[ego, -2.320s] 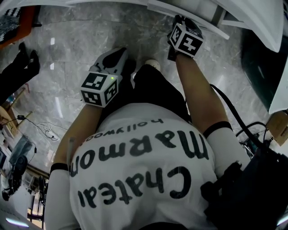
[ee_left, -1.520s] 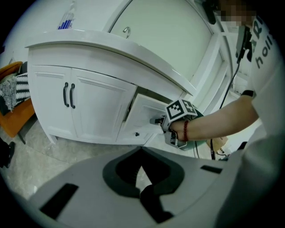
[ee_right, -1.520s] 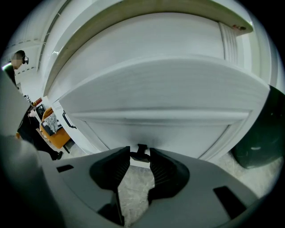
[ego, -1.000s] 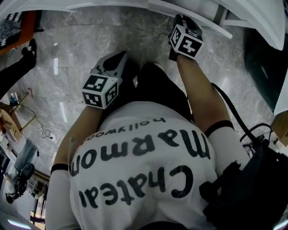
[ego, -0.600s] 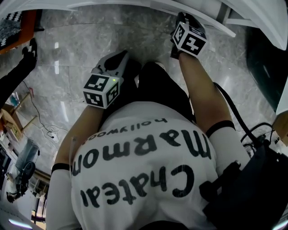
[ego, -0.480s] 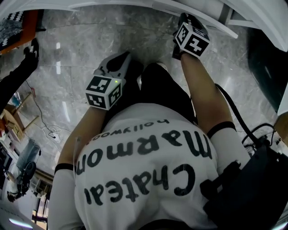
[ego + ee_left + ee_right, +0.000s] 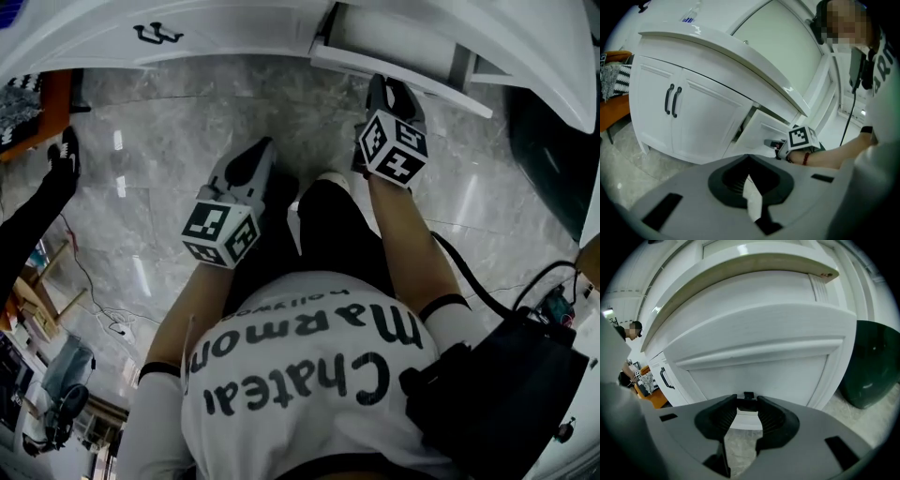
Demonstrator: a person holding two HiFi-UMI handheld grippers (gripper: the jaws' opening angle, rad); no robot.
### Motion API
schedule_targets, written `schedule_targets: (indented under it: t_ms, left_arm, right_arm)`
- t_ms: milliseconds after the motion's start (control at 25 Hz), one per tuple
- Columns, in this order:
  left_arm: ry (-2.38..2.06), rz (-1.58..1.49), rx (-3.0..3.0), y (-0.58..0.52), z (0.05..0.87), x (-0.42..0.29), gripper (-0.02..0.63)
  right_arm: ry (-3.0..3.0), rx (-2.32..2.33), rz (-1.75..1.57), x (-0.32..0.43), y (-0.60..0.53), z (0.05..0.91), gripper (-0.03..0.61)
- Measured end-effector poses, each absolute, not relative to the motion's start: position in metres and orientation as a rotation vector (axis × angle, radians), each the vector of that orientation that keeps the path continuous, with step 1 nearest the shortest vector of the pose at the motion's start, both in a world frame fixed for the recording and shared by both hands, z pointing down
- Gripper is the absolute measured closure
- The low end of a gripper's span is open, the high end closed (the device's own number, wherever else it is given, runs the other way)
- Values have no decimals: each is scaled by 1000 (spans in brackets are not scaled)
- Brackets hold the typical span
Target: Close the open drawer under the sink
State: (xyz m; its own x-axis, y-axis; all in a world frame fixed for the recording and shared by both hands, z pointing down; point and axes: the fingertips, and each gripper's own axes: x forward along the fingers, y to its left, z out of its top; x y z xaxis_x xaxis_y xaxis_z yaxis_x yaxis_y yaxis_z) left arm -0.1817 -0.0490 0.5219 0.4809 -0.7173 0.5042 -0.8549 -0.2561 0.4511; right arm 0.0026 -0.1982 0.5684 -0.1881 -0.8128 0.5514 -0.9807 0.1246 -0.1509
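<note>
While right gripper still clasps its handle, drawer stays open

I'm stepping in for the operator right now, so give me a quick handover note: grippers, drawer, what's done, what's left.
Left tongs: open, empty, hanging clear of the vanity.
Right tongs: closed on the drawer handle.
Drawer: right of the double doors, with its front standing out from the vanity, so it's not shut.
Done: handle gripped.
To do: push the drawer fully in, then release.
</note>
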Motion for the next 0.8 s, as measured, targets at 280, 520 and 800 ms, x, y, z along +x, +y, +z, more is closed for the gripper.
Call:
schedule_targets:
  t_ms: [280,520,800]
  left_arm:
    - [-1269,199,2147,-99,547,-188,606]
    - [-1241,220,2159,-115,566,-196,606]
    - [-1244,239,2123,-113,574,-206,606]
  right_arm:
    - [-2129,1865,570,4,-198,566,431]
    - [-2146,1913,453,10,-210,559,431]
    - [-2122,1948,411,11,-265,551,431]
